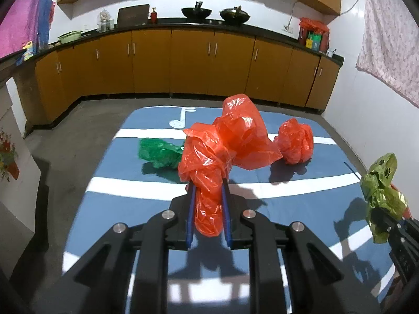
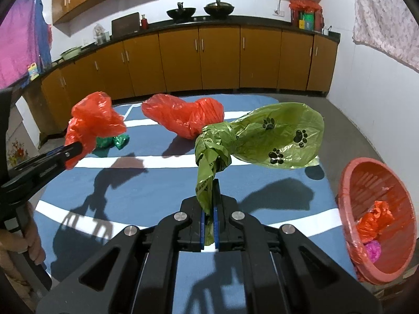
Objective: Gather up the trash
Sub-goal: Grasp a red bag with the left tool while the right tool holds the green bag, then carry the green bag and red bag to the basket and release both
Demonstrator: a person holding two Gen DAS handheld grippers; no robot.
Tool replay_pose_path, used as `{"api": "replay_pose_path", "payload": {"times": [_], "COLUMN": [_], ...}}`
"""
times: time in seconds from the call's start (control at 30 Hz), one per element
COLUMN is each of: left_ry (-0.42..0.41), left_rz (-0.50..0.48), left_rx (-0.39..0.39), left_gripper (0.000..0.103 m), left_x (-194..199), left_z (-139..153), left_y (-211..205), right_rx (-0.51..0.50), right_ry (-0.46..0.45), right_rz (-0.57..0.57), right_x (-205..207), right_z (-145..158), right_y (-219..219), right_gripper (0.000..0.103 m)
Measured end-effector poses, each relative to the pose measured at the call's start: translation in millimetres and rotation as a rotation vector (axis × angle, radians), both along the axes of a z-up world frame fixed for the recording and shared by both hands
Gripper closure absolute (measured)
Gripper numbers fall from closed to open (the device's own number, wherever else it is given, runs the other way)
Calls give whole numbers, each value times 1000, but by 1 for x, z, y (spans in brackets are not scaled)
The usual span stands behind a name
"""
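My left gripper (image 1: 208, 185) is shut on a crumpled red plastic bag (image 1: 225, 141) and holds it above the blue mat (image 1: 125, 162); both also show in the right wrist view, gripper (image 2: 78, 147) and bag (image 2: 91, 123). My right gripper (image 2: 209, 183) is shut on the knotted tail of a green paw-print bag (image 2: 262, 136), held above the mat (image 2: 131, 191); that bag also shows at the right edge of the left wrist view (image 1: 382, 191). A second red bag (image 1: 296, 144) (image 2: 183, 117) and a dark green bag (image 1: 159, 153) (image 2: 115, 141) lie on the mat.
A red basket (image 2: 351, 183) stands tilted at the mat's right edge with a red bag (image 2: 374, 222) and a pink one (image 2: 373, 251) inside. Orange kitchen cabinets (image 1: 183, 65) line the far wall. Bare floor (image 1: 65, 141) surrounds the mat. A patterned cloth (image 2: 387, 18) hangs at right.
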State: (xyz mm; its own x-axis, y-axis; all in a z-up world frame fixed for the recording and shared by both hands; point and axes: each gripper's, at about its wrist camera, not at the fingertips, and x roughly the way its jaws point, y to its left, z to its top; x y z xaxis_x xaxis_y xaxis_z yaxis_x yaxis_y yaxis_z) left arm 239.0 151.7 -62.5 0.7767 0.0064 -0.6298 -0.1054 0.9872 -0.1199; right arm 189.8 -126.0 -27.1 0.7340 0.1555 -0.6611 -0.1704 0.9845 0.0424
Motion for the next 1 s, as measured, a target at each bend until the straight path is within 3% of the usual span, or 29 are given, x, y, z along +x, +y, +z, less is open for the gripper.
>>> {"api": "replay_pose_path", "payload": {"times": [0.23,0.57,1.0], "left_ry": [-32,-65,-65], "left_rz": [-20,-97,-213], "left_rx": [-8,-10,-5], "left_gripper": [85,85,85], "left_x": [-26,-45,-47], "left_z": [22,40,48], "left_y": [-6,-48,-112], "right_rx": [-13,-47,-57], "right_ry": [-40,-78,-77], "right_rz": [-16,-68,-184], "right_x": [-19,-46,-57], "right_z": [18,33,31], "right_y": [-11,-43,-102], "right_gripper": [98,98,98]}}
